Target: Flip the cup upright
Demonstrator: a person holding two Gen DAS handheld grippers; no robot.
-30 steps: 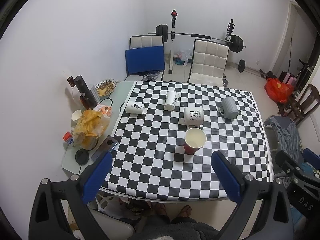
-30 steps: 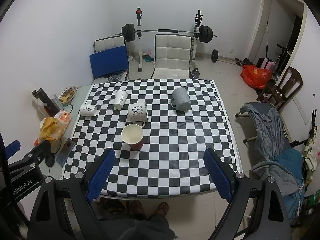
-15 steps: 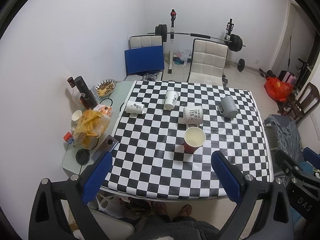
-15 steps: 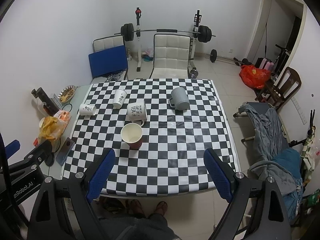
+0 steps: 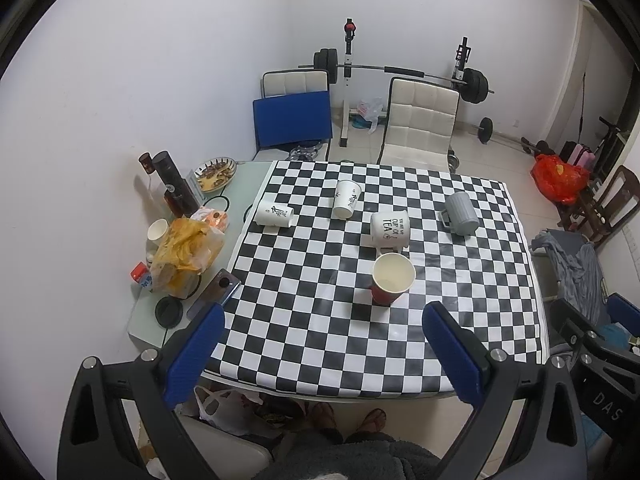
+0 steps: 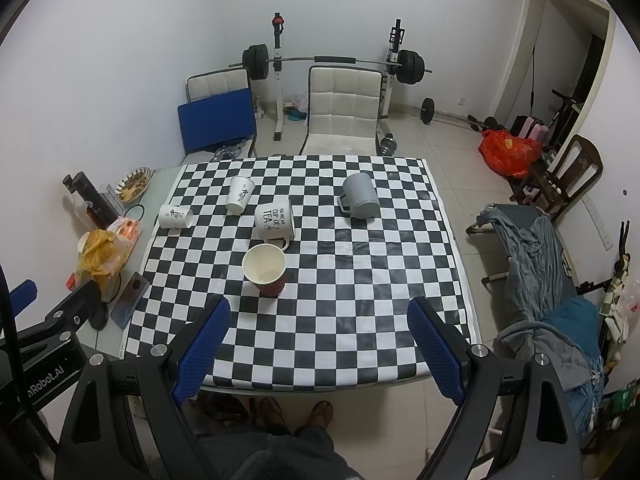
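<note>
On the checkered table [image 5: 320, 320] [image 6: 360, 300] a red paper cup [image 5: 392, 278] [image 6: 266, 270] stands upright, mouth up. Behind it a white mug with "CUP OF TEA" print [image 5: 390, 229] [image 6: 275, 218] sits upside down. A grey mug [image 5: 460, 213] [image 6: 360, 200] lies tipped at the right. Two white paper cups lie on their sides: one in the middle [image 5: 347, 199] [image 6: 240, 195], one at the left edge [image 5: 274, 214] [image 6: 175, 216]. My left gripper [image 5: 320, 340] and right gripper [image 6: 320, 340] are both open and empty, high above the near table edge.
A side shelf at the left holds a yellow bag [image 5: 184, 256], a phone [image 5: 214, 290], bottles [image 5: 176, 190] and a bowl [image 5: 215, 168]. Chairs [image 5: 418, 124] and a barbell rack [image 5: 400, 70] stand behind the table. A cot with clothes [image 6: 536, 256] is at the right.
Both views have drifted slightly back from the table. No cup has moved and both grippers stay open.
</note>
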